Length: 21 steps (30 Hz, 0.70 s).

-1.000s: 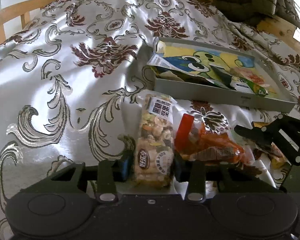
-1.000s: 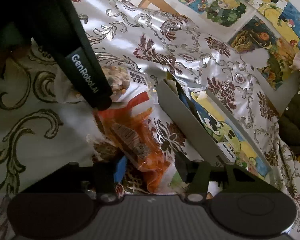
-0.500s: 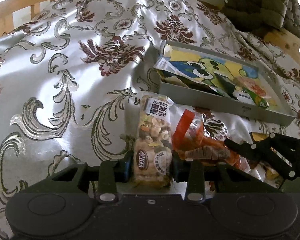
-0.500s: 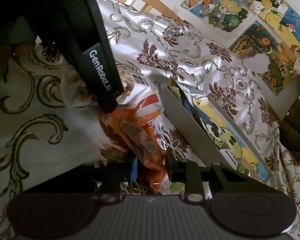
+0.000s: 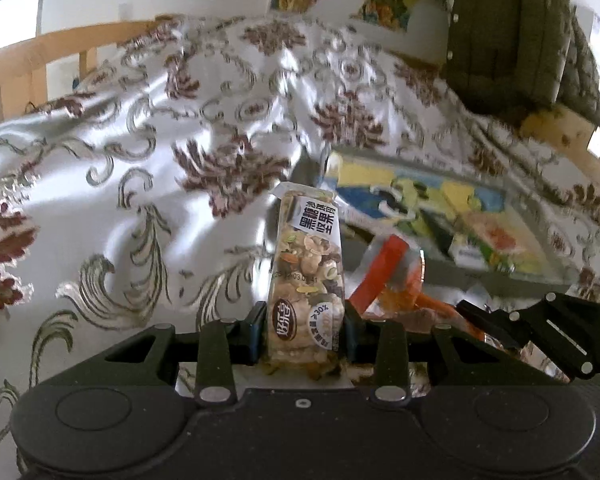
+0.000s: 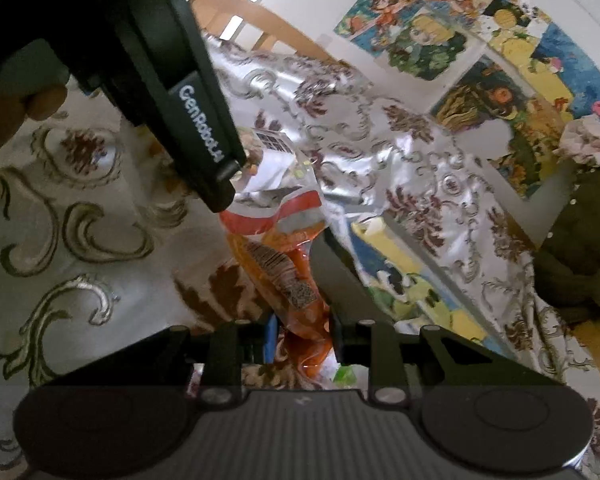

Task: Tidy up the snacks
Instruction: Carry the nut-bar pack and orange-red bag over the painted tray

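My left gripper (image 5: pixel 304 332) is shut on a clear pack of mixed nuts (image 5: pixel 308 276) and holds it lifted above the patterned cloth. My right gripper (image 6: pixel 302 340) is shut on an orange snack bag (image 6: pixel 288 276) with a red top strip, raised off the cloth. The orange bag also shows in the left wrist view (image 5: pixel 396 284), with the right gripper's fingers (image 5: pixel 488 320) at its lower end. A grey tray (image 5: pixel 480 276) with a cartoon-print lining holds several snack packs behind both bags. It also shows in the right wrist view (image 6: pixel 340 276).
The silver and maroon cloth (image 5: pixel 140 184) covers the table. A wooden chair back (image 5: pixel 40 56) stands at the far left. A dark green quilted jacket (image 5: pixel 512 28) hangs at the far right. The left gripper's body (image 6: pixel 172 92) fills the upper left of the right wrist view.
Both grippers have risen with their bags. The right gripper closed on the orange bag. The nut pack came off the cloth and the tray now sits lower in view.
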Motion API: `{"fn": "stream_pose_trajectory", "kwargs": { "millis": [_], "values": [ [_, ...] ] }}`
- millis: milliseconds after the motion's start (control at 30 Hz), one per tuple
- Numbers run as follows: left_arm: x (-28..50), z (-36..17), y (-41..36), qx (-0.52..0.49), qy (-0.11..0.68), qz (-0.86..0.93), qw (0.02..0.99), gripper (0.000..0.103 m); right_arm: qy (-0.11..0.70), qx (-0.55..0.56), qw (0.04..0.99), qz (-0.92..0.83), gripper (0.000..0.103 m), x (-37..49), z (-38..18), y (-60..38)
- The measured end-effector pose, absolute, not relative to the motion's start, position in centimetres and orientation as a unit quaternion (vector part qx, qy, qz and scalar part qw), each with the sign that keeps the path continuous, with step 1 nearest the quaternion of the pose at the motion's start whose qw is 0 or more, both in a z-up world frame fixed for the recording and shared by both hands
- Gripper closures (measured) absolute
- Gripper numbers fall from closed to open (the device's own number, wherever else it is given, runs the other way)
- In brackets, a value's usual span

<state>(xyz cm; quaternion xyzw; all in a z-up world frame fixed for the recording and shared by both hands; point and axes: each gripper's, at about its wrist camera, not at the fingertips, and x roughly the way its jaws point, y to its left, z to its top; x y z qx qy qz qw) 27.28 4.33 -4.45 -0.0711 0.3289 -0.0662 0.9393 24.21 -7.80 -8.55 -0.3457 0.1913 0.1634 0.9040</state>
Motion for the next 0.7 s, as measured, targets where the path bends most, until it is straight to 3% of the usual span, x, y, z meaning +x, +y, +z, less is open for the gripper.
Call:
{"fn": "stream_pose_trajectory", "kwargs": {
  "millis": [400,700],
  "values": [
    [28.1,-2.1,3.4,-0.057,0.292,-0.052,0.953,0.064,0.137,-0.248,0.951,0.124,0.073,25.4,-3.2,-11.0],
    [33.5,-0.1,-1.9,-0.056,0.277,-0.082,0.956,0.064,0.154,-0.173,0.970,0.080,0.073,28.7,-1.5,-16.1]
  ]
}}
